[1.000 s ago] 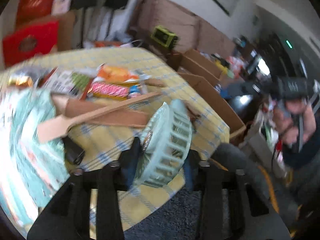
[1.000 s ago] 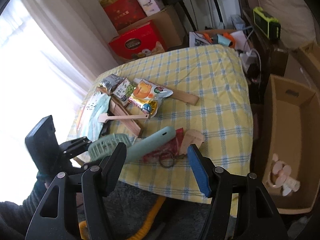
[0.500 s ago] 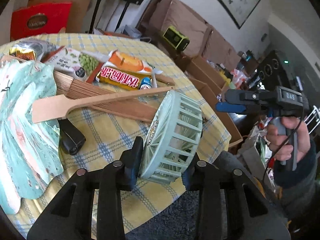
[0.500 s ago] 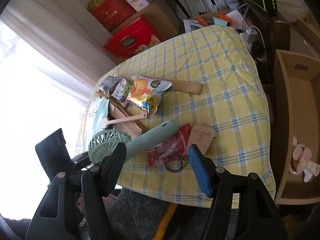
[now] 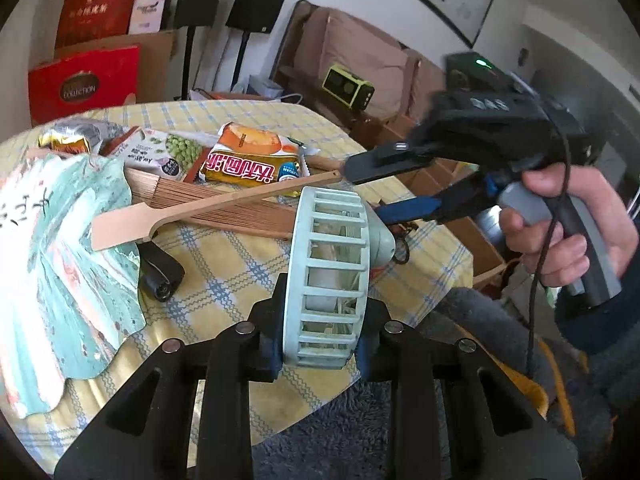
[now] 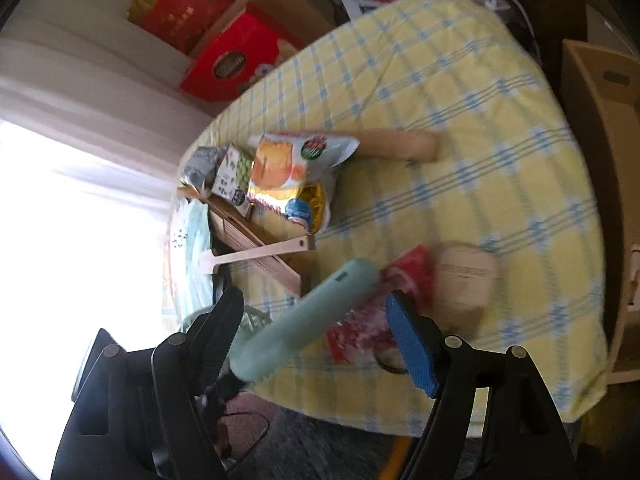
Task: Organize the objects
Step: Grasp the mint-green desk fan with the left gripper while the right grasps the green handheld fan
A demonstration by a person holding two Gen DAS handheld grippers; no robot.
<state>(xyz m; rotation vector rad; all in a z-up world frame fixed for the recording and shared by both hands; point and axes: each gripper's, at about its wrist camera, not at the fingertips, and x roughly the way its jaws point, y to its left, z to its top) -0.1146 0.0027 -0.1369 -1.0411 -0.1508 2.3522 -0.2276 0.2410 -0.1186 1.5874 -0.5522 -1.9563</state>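
Left wrist view, lower centre: left gripper (image 5: pixel 320 350) closing on the fan head (image 5: pixel 326 280), steadying it; right gripper (image 6: pixel 316 344), empty, opening around its handle (image 6: pixel 308 314).

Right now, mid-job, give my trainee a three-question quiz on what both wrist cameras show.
1. True or false: the left gripper has the round head of the mint green handheld fan between its pads.
2. What lies between the fingers of the right gripper? A) the fan's handle B) the orange snack bag C) the wooden spatula
3. Fill in: the wooden spatula rests across a folded wooden ____.

Key: 1 true; the pads sit on both faces of the head and are closing. 2 A; the jaws are opening and stand apart from the handle on both sides. 3 fan.
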